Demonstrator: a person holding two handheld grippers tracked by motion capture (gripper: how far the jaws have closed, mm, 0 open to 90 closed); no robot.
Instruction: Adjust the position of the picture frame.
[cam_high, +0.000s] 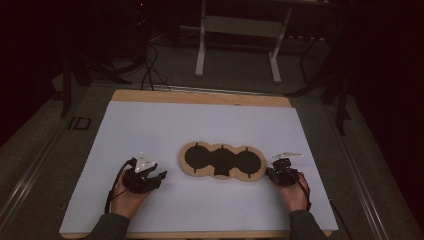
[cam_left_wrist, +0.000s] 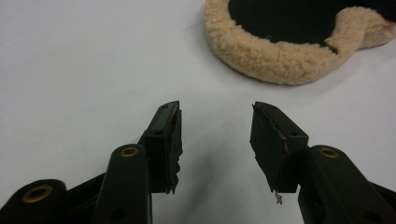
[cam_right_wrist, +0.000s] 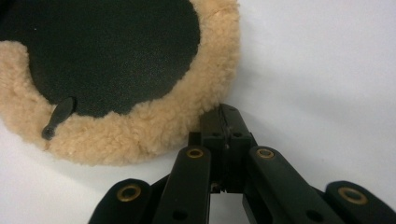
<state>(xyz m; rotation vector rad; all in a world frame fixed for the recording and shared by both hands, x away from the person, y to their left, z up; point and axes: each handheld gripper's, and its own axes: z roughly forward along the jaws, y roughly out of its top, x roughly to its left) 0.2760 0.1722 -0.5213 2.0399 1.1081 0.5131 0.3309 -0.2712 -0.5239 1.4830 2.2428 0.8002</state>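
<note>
A three-lobed black pad with a tan fleece rim (cam_high: 222, 161) lies flat on the white table top, near the middle front. My left gripper (cam_high: 161, 176) rests to the pad's left, jaws apart with nothing between them (cam_left_wrist: 215, 140); the pad's fleece edge (cam_left_wrist: 275, 56) lies a short way ahead of it. My right gripper (cam_high: 270, 172) sits at the pad's right end. Its jaws are pressed together (cam_right_wrist: 225, 116), with the tips right against the fleece rim (cam_right_wrist: 140, 130). Whether any fleece is caught between them I cannot tell.
The white sheet (cam_high: 200, 125) covers a wooden table whose far edge (cam_high: 200, 96) shows. Beyond it stand a white metal frame (cam_high: 237, 50) and loose cables (cam_high: 147, 70) on the dark floor. A small black tab (cam_right_wrist: 58, 116) sticks out over the pad's rim.
</note>
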